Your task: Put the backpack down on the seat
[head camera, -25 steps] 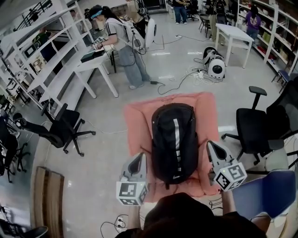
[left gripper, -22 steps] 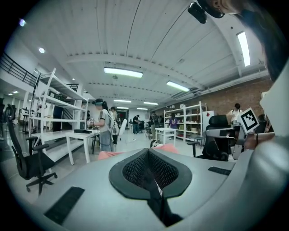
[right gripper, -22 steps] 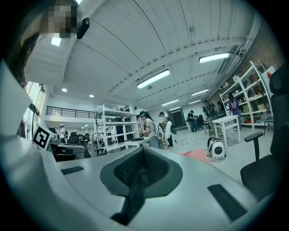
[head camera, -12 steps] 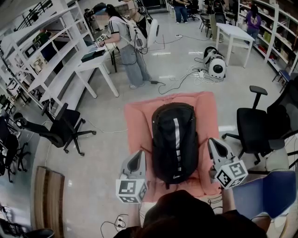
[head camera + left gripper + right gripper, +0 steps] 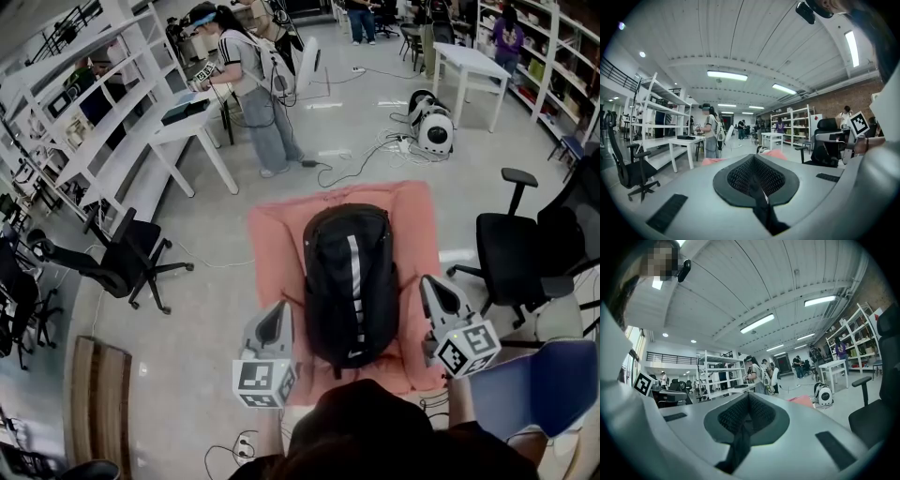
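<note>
A black backpack (image 5: pixel 352 281) with a grey stripe lies lengthwise on the pink cushioned seat (image 5: pixel 272 239) in the head view. My left gripper (image 5: pixel 279 313) sits beside its lower left, my right gripper (image 5: pixel 432 285) beside its lower right. In the left gripper view the left gripper (image 5: pixel 754 177) is shut, with a black strap (image 5: pixel 761 206) pinched between its mesh pads. The right gripper (image 5: pixel 747 416) is likewise shut on a black strap (image 5: pixel 736 448) in the right gripper view. Where the straps join the backpack is hidden.
Black office chairs stand left (image 5: pixel 122 258) and right (image 5: pixel 516 253) of the seat, and a blue chair (image 5: pixel 534 394) is at the lower right. A person (image 5: pixel 248 84) stands at a white table (image 5: pixel 192 131) behind. Cables and a round white device (image 5: pixel 434 131) lie on the floor beyond.
Both grippers and the backpack stay where they were. Only the person at the back table has shifted a little.
</note>
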`<state>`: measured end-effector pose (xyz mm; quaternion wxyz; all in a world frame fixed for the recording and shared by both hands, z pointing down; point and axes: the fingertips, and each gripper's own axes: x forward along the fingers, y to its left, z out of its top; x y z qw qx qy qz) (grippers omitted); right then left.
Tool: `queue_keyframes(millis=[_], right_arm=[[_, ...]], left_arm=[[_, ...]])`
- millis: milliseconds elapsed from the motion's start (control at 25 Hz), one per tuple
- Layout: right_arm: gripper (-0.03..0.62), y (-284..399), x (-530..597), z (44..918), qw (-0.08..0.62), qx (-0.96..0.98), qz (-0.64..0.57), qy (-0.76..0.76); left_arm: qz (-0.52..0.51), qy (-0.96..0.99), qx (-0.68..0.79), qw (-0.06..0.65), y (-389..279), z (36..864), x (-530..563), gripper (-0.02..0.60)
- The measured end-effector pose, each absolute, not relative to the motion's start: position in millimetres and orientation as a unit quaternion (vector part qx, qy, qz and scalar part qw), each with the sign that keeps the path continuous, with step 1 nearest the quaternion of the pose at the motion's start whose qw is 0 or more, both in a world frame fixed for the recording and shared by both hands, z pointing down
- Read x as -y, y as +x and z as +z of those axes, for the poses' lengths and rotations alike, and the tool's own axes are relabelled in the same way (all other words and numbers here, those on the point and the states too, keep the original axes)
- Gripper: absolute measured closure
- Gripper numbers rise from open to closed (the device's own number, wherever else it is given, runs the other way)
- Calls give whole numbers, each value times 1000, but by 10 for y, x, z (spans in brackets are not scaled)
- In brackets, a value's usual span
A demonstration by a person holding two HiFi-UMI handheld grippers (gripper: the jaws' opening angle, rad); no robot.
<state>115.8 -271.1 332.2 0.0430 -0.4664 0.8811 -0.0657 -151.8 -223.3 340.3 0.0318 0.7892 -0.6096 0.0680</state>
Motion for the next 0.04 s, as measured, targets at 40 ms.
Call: queue_keyframes(millis=[40], right_arm=[[582, 1168, 2715, 3314, 44, -880, -66, -467]], left_arm=[[68, 789, 610, 33, -1515, 3398, 2234, 568]])
